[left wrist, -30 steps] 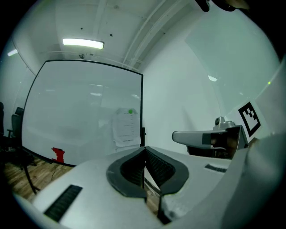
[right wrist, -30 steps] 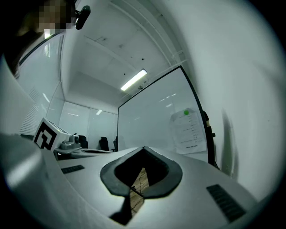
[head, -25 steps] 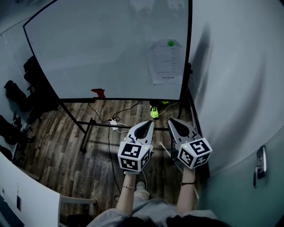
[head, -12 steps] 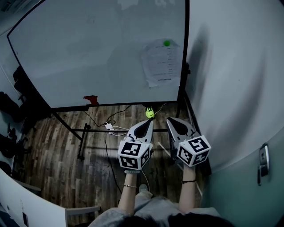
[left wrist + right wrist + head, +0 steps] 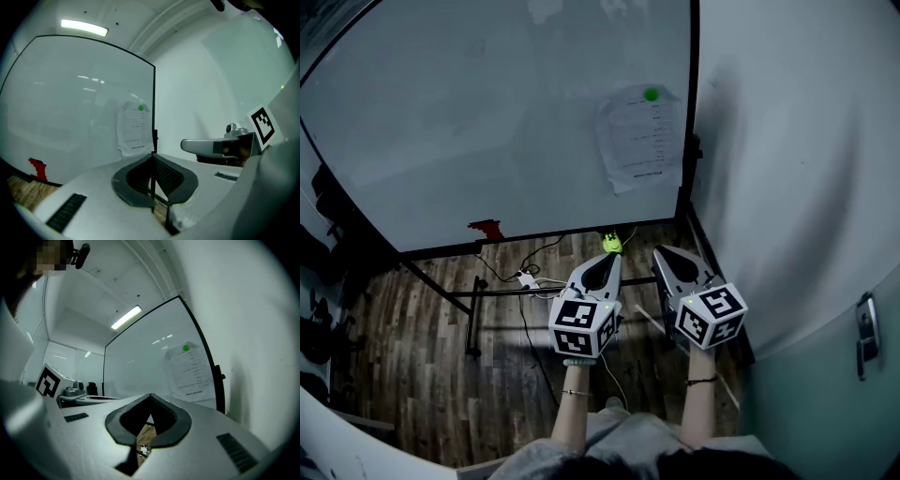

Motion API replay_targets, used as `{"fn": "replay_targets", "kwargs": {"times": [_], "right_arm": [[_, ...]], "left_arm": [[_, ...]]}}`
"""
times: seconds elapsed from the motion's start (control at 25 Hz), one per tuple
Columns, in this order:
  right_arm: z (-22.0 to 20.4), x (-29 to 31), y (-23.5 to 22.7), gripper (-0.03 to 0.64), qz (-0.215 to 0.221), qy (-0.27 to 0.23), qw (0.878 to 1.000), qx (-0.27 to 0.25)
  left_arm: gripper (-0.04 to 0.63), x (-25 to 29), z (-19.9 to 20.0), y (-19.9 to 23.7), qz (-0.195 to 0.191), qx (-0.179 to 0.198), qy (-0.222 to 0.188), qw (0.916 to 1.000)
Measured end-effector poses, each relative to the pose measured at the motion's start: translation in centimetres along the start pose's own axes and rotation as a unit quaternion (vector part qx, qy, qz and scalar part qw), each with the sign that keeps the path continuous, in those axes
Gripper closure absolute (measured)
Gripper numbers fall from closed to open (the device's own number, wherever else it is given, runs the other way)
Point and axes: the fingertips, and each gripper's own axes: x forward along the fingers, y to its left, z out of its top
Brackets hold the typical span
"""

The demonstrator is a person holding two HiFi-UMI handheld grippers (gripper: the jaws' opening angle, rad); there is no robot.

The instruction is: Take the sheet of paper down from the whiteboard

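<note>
A printed sheet of paper (image 5: 637, 137) hangs near the whiteboard's (image 5: 487, 112) right edge, pinned at its top by a round green magnet (image 5: 651, 94). The same sheet (image 5: 135, 129) shows ahead in the left gripper view, and the sheet (image 5: 191, 372) in the right gripper view. My left gripper (image 5: 616, 254) and right gripper (image 5: 660, 251) are held side by side, level, below and short of the board. Both are shut with tips meeting and nothing between them. Neither touches the paper.
A red eraser (image 5: 485, 228) sits on the board's lower ledge. The board stands on a black frame (image 5: 478, 300) over a wood floor with cables and a white power strip (image 5: 525, 278). A white wall (image 5: 787, 169) runs close on the right, with a door handle (image 5: 867, 333).
The whiteboard and paper have grown larger and drifted left and down in the head view as the person walks closer. Both grippers stay shut, side by side.
</note>
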Motion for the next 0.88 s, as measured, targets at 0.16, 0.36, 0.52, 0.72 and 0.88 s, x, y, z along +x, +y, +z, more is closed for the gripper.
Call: {"fn": "replay_targets", "kwargs": {"times": [0.16, 0.36, 0.52, 0.72, 0.88], "right_arm": [[0.1, 1.0, -0.4, 0.616, -0.026, -0.010, 1.000, 0.002], [-0.4, 1.8, -0.5, 0.615, -0.045, -0.013, 0.999, -0.004], [-0.7, 1.6, -0.9, 0.616, -0.055, -0.012, 0.998, -0.005], [-1.2, 2.0, -2.1, 0.617, -0.065, -0.006, 0.998, 0.004], [-1.0, 3.0, -3.4, 0.615, -0.065, -0.003, 0.998, 0.005]], "left_arm": [[0.589, 0.5, 0.2, 1.2, -0.017, 0.005, -0.001, 0.9998], [0.589, 0.9, -0.4, 2.7, -0.026, 0.007, 0.002, 0.9996], [0.589, 1.1, -0.4, 2.8, -0.033, 0.002, -0.002, 0.9994], [0.589, 2.0, -1.4, 3.1, -0.037, 0.006, 0.014, 0.9992], [0.589, 2.9, -1.7, 3.6, -0.029, 0.022, 0.025, 0.9990]]}}
